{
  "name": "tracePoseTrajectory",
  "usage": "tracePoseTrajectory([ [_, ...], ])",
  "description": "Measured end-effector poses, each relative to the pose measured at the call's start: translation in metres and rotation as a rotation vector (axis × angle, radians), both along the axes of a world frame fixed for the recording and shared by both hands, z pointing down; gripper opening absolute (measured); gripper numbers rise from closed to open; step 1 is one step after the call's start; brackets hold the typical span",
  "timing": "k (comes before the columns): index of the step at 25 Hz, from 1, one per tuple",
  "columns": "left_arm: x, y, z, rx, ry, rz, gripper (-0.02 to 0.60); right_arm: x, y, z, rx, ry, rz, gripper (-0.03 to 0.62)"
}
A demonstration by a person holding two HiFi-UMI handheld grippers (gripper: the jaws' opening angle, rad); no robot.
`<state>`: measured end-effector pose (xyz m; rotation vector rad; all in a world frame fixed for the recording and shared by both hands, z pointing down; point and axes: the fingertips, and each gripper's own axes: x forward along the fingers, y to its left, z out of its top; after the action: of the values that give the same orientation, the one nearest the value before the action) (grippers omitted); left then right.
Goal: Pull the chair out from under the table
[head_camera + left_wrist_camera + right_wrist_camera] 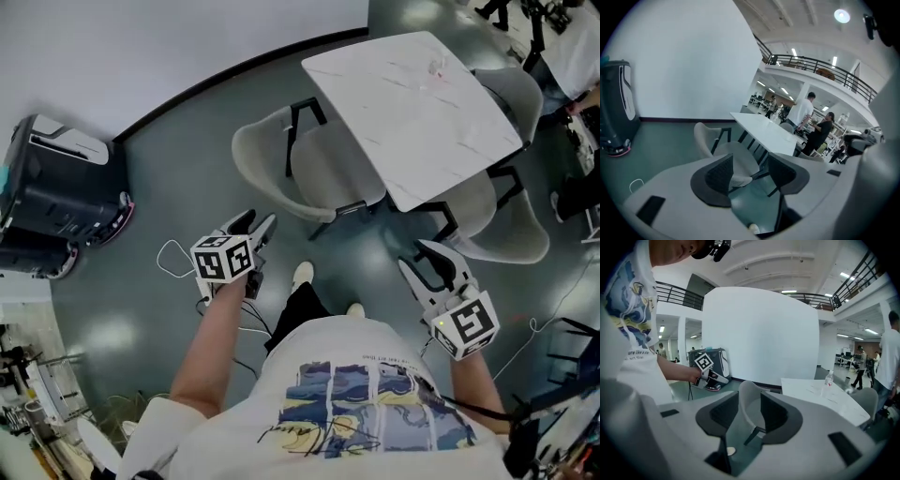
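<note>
A pale grey chair [281,173] stands at the left side of the white marble table [412,103], its seat partly under the tabletop. My left gripper [258,228] hovers above the floor just short of the chair's back, jaws open and empty. In the left gripper view the chair [705,138] and the table [764,131] lie ahead beyond the open left gripper [750,171]. My right gripper [419,258] is near the table's front corner, open and holding nothing. In the right gripper view the chair [749,404] shows in the gap of the right gripper [749,420].
A second pale chair [502,230] sits at the table's near right side, a third [511,89] at the far right. A black wheeled machine [56,197] stands at the left wall. A white cable [173,258] lies on the floor. A bottle [828,380] stands on the table. People [801,112] stand beyond it.
</note>
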<state>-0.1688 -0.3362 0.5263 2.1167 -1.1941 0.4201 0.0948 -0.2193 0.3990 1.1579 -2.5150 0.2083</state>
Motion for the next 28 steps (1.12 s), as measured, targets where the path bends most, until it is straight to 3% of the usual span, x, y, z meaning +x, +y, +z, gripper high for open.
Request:
tracePoseTrajectory([
  [6,-0.063,-0.119,0.067,-0.166,-0.043,-0.068,0.247,-0.022,-0.052,-0.006,-0.013,-0.01,0.144,0.13],
  [14,-0.102,-0.221,0.153,-0.365,-0.129,-0.07,0.267,-0.049,-0.077,0.009,-0.073,-0.01,0.337,0.13],
  [16,-0.103,-0.233,0.174,-0.41,-0.141,-0.064,0.267,-0.048,-0.077,0.015,-0.095,-0.005,0.378,0.13],
  [20,-0.096,-0.24,0.21,-0.512,-0.095,-0.083,0.267,-0.041,-0.075,0.02,-0.12,0.008,0.435,0.13],
  [23,-0.096,-0.241,0.222,-0.531,-0.13,-0.098,0.26,-0.035,-0.074,0.02,-0.126,0.014,0.471,0.13],
  [28,-0.102,-0.238,0.219,-0.541,-0.163,-0.135,0.159,-0.036,-0.077,0.023,-0.14,0.015,0.487,0.13],
])
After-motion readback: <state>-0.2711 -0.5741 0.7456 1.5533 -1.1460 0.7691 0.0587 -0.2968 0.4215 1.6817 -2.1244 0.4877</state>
